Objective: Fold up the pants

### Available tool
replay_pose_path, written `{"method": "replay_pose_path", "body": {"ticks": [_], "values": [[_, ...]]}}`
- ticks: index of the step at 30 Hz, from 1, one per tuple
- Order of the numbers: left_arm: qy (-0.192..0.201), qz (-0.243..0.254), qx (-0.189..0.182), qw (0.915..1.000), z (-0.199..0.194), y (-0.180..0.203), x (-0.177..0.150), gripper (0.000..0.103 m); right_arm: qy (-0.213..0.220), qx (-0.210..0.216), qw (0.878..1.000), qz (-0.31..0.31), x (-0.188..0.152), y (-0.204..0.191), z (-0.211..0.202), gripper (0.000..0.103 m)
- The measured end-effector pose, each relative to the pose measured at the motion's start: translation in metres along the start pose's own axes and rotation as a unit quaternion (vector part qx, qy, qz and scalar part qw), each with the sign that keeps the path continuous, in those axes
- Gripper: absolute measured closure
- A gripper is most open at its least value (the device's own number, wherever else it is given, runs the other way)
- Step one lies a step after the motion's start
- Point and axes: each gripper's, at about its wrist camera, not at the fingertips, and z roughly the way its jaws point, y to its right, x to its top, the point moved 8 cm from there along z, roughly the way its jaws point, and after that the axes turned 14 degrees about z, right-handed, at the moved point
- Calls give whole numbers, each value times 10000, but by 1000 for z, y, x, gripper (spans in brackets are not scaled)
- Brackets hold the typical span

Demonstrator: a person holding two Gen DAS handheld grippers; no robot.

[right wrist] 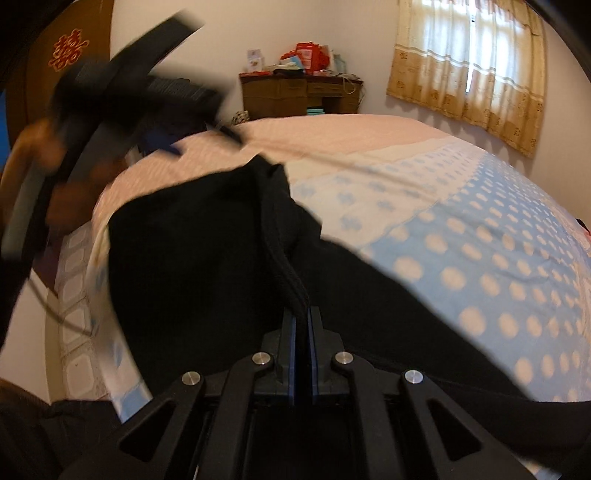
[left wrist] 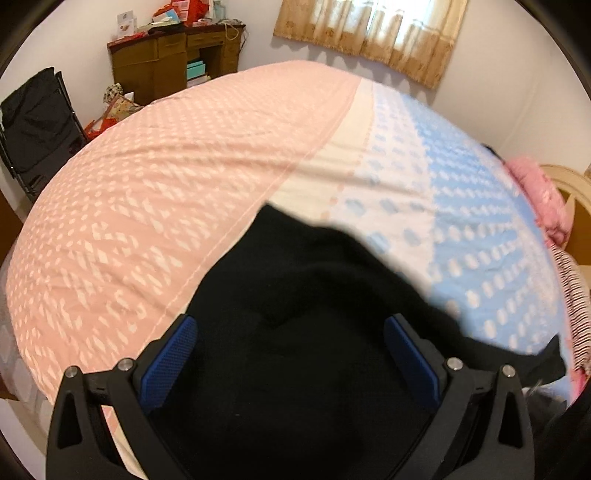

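Note:
Black pants [left wrist: 295, 332] lie bunched on the bed. In the left wrist view my left gripper [left wrist: 291, 328] is open, its blue pads [left wrist: 173, 354] wide apart just above the black cloth, holding nothing. In the right wrist view my right gripper [right wrist: 302, 314] is shut on a thick folded edge of the pants [right wrist: 207, 277], which rises from the jaws and drapes left and right. The left gripper [right wrist: 162, 144] also shows there, blurred, at the upper left above the pants.
The bed has a pink and blue patterned cover [left wrist: 184, 184]. A wooden desk [left wrist: 166, 62] with clutter stands by the far wall, a black chair [left wrist: 33, 129] to its left. Curtained window [left wrist: 373, 33] behind. Pink bedding [left wrist: 539, 195] lies at the right edge.

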Motion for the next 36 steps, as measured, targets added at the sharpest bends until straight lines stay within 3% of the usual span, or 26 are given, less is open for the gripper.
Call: {"method": "replay_pose_path", "body": {"ticks": [5, 7, 11, 13, 17, 20, 22, 24, 25, 28, 33, 36], "values": [[-208, 85, -241, 9995, 13, 24, 15, 0, 104, -461, 9978, -455, -27, -13, 12, 98], [-371, 171, -106, 9991, 26, 33, 23, 0, 148, -490, 9976, -458, -29, -11, 15, 98], [-619, 450, 568, 9954, 54, 36, 39, 1, 171, -409, 9986, -284, -32, -8, 14, 98], [-812, 458, 684, 9933, 67, 33, 40, 2, 185, -392, 9987, -252, -35, -10, 12, 98], [-1375, 271, 735, 9874, 96, 28, 29, 10, 202, -370, 9988, -244, -36, -10, 12, 98], [-1604, 356, 877, 9825, 110, 27, 22, 24, 238, -349, 9989, -177, -35, -8, 10, 98], [-1471, 472, 1005, 9829, 109, 25, 24, 37, 305, -376, 9988, -122, -32, -6, 7, 98], [-1266, 410, 824, 9877, 102, 20, 28, 76, 436, -422, 9981, -55, -28, -4, 0, 98], [-1214, 352, 655, 9898, 100, 19, 30, 86, 521, -453, 9976, -16, -24, -3, -3, 98], [-882, -138, -396, 9952, 87, 13, 34, 96, 823, -605, 9946, 154, -11, 2, -17, 98], [51, -126, -763, 9970, 23, 12, 39, 96, 1169, -594, 9911, 248, 6, 1, -41, 98], [611, -135, -1012, 9929, -14, 6, 35, 96, 1202, -656, 9906, 48, 7, -4, -44, 98]]}}
